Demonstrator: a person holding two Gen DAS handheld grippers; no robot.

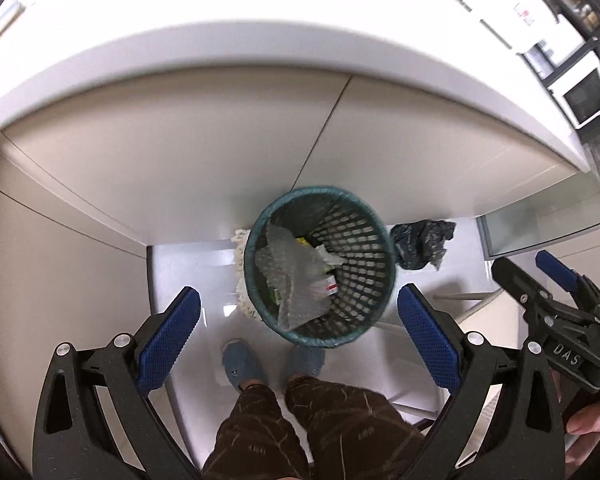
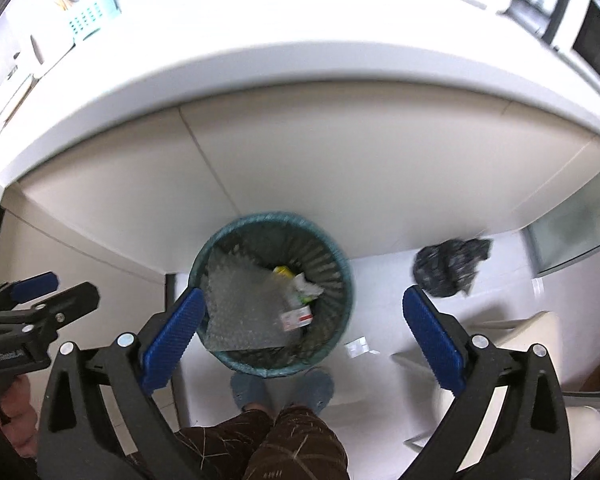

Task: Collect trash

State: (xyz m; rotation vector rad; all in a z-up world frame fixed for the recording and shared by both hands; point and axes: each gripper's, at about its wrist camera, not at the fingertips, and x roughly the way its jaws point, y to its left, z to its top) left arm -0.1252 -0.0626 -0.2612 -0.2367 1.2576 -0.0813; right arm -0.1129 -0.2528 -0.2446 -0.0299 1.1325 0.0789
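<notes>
Now we hover over bin (image 1: 322, 266); both tongs, left (image 1: 298, 338) and right (image 2: 304, 340), wide, empty. We approach black bag (image 2: 450, 266) on floor slowly, pinch bunched top.

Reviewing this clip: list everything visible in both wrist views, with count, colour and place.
bin: one, teal mesh, on the floor by the cabinet, in front of the person's feet
bubble wrap: one sheet, clear, inside the bin
small wrappers: several, yellow, white, red, inside the bin
bag: one, black, crumpled, on the floor right of the bin
mop head: one, cream, behind the bin's left side
paper scrap: one, white, floor by the bin
counter: one, white, above
microwave: one, white, far right
basket: one, turquoise, on the counter, left
slippers: two, blue
left tongs: open, empty
right tongs: open, empty
</notes>
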